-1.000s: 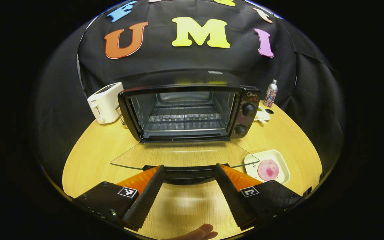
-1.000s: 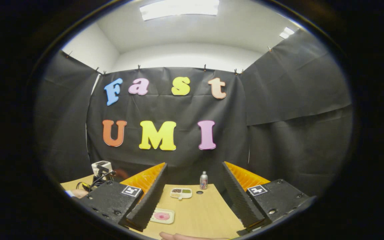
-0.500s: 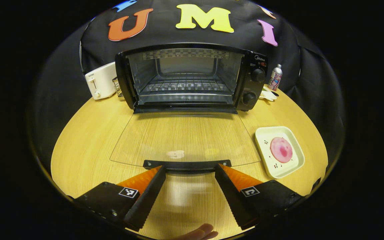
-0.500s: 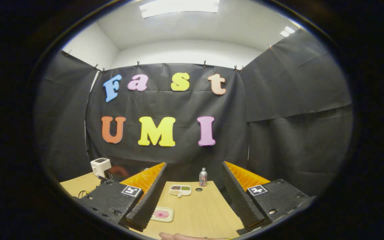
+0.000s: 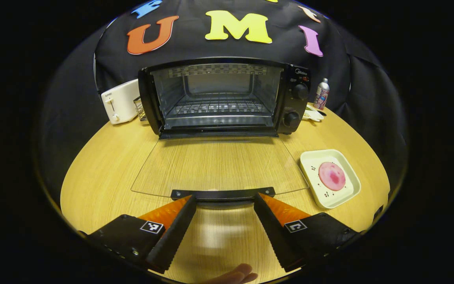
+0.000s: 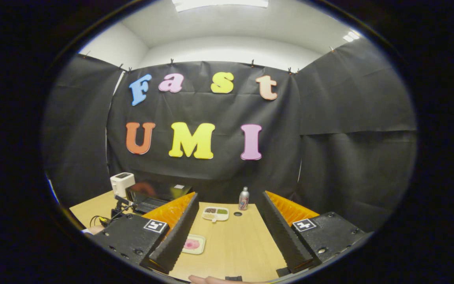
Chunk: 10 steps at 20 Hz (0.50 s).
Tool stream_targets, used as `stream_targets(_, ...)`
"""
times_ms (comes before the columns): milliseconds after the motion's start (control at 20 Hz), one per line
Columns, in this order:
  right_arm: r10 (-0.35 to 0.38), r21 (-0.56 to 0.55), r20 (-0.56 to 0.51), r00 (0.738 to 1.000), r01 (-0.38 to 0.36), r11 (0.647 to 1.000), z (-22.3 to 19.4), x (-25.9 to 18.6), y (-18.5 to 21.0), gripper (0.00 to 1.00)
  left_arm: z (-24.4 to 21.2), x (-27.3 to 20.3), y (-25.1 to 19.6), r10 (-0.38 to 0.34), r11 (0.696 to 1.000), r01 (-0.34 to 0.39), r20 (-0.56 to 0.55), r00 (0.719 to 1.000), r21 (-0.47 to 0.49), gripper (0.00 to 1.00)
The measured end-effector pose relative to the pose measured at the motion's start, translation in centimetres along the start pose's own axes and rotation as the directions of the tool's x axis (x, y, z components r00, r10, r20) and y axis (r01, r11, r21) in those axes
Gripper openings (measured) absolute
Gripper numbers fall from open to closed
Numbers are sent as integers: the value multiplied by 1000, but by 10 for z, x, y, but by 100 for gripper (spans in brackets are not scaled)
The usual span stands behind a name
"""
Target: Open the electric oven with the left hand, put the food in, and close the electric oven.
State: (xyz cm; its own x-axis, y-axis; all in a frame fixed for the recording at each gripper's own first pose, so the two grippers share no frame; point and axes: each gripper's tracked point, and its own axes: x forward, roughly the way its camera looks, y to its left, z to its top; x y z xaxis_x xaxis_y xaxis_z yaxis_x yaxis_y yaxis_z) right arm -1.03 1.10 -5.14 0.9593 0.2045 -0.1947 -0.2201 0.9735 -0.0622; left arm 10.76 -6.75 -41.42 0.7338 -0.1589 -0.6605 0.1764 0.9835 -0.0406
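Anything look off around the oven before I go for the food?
Nothing stands out. The oven door lies fully open and flat, the rack inside sits level, and the food rests on its plate beside the door.

Black electric oven point(image 5: 227, 96) at table's back, glass door point(image 5: 219, 165) folded flat open, wire rack bare inside, pink food point(image 5: 332, 176) on cream square plate point(image 5: 349, 173) right of door

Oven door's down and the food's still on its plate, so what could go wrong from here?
1. The glass door lies flat and see-through over the table; a gripper reaching in could knock it.
2. The plate sits near the table's edge and could be nudged off.
3. The pink food looks flat, so the right gripper may slip.
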Motion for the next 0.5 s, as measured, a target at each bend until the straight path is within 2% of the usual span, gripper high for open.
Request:
stream_targets(150,16,-7,-83,996,-17,1000,-16,18,3,96,20,-25,-3,-22,998,26,83,996,-50,96)
stream_targets(200,27,0,-124,992,-27,1000,-26,24,7,96,30,-39,-3,-30,997,38,125,992,-61,100)
stream_targets(250,42,11,-171,984,-41,999,-37,31,11,96,42,-55,0,-31,997,42,170,985,-62,95)
stream_targets(300,67,30,-224,972,-62,998,-48,37,17,96,51,-71,1,-40,997,53,215,976,-58,95)
stream_targets(400,150,57,-346,926,-138,989,-78,53,37,97,68,-109,4,-47,995,73,301,952,-74,95)
stream_targets(500,190,101,-467,864,-161,982,-111,71,45,97,83,-146,11,-38,993,78,379,925,-91,95)
